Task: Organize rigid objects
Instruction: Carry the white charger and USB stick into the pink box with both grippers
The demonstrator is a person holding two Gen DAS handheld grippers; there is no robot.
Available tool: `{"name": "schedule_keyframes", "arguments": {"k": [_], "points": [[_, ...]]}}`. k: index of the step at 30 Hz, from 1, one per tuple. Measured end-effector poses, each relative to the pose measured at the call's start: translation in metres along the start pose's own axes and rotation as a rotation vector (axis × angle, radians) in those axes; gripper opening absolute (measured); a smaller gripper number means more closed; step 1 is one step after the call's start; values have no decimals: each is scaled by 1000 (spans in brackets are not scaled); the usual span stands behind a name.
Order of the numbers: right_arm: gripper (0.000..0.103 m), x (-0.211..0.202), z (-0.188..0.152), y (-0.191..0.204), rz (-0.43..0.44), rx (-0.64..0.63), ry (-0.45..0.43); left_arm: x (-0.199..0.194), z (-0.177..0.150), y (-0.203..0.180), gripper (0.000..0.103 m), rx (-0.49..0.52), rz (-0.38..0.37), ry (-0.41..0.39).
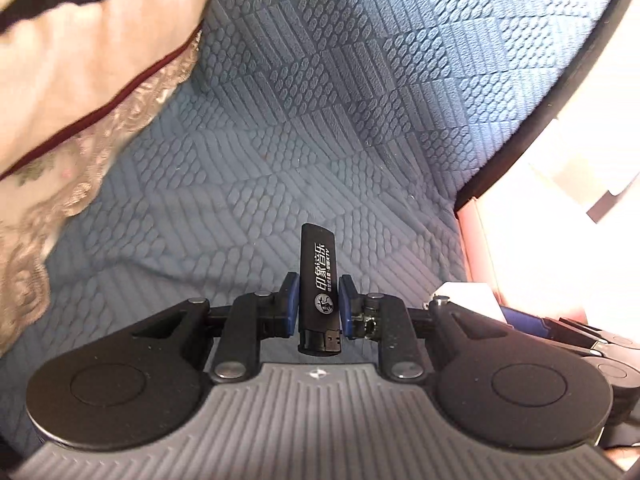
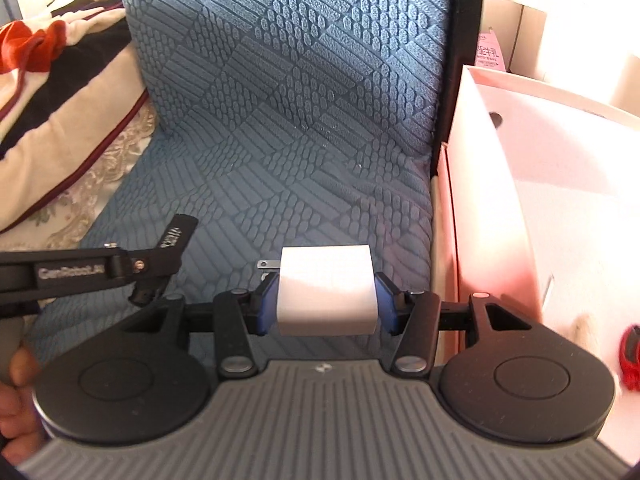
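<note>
— Ribbed grey housing fills the bottom of both wrist views; just past it, the left claw (image 1: 319, 306) is clenched on a black lighter (image 1: 318, 280), blue pads pressing its two flat sides low on the body, the metal head hanging toward the camera.

— And the other one?

— Right claw (image 2: 327, 300) grips a white plug-in charger (image 2: 327, 290) across its smooth side faces, centre of the frame; one metal prong sticks out to the left. Both things are off the blue quilted sofa seat (image 2: 280, 184), which lies behind them.

— How will they handle?

— Both stiff and light, I'd judge. The lighter is narrow and glossy, so it could pivot or slip in the pads; a hold at mid-body would steady it better than one near the head. The charger is a blocky cube, slick plastic, but its flat parallel faces suit the pads well. Keep off the prongs.

— Where would they go?

— Likely the pale pink open box (image 2: 500, 200) at the right of the frame, standing just beside the seat. A striped cushion with lace trim (image 1: 80, 92) lies at upper left, well clear of both claws.
</note>
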State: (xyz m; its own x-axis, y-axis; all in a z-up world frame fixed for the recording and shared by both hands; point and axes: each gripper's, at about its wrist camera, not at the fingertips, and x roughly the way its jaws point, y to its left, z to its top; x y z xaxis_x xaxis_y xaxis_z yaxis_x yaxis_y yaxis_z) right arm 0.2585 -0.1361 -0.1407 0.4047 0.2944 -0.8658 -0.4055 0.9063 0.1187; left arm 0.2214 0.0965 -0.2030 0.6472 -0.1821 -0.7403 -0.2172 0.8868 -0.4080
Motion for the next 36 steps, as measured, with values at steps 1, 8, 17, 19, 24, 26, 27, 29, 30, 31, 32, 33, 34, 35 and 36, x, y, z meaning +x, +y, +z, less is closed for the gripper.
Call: {"name": "schedule_keyframes", "arguments": {"k": [1,8,17,19,24,26,27,29,30,31,32,33,34,35,36], "points": [[53,-4,-3,0,2,4,2,-5,-2,1,24,-2,-4,-3],[53,-37,-19,4,23,20,-11,-35,-9,-2,24,23,-35,-35],[53,-74,-29,1,27,57,-25,-65,-18,-7,24,52,-47,-59],[53,-81,-30,1,29,54,-30,-73,-19,-8,24,48,-58,-65],[53,-97,-24,-2,40,60,-64,-87,-18,-15,24,51,-77,-75],[53,-105,-20,-4,43,62,-79,-91,-16,-20,24,63,-84,-78],[53,-108,-18,-6,45,63,-86,-93,-15,-23,24,70,-86,-81],[53,-114,-15,-9,44,64,-101,-96,-13,-30,24,81,-93,-86],[53,-118,-13,-11,44,64,-110,-98,-11,-34,24,86,-98,-90],[53,-122,-11,-13,44,66,-120,-100,-9,-38,24,90,-103,-95],[53,-126,-8,-15,43,68,-129,-103,-7,-43,24,96,-109,-102],[53,-130,-6,-17,43,70,-141,-105,-5,-47,24,104,-115,-106],[53,-134,-3,-19,42,72,-152,-106,-3,-52,24,111,-121,-112],[53,-137,-1,-21,42,75,-162,-108,-1,-58,24,119,-125,-117],[53,-141,1,-24,41,78,-170,-109,1,-64,24,127,-131,-121]]}}
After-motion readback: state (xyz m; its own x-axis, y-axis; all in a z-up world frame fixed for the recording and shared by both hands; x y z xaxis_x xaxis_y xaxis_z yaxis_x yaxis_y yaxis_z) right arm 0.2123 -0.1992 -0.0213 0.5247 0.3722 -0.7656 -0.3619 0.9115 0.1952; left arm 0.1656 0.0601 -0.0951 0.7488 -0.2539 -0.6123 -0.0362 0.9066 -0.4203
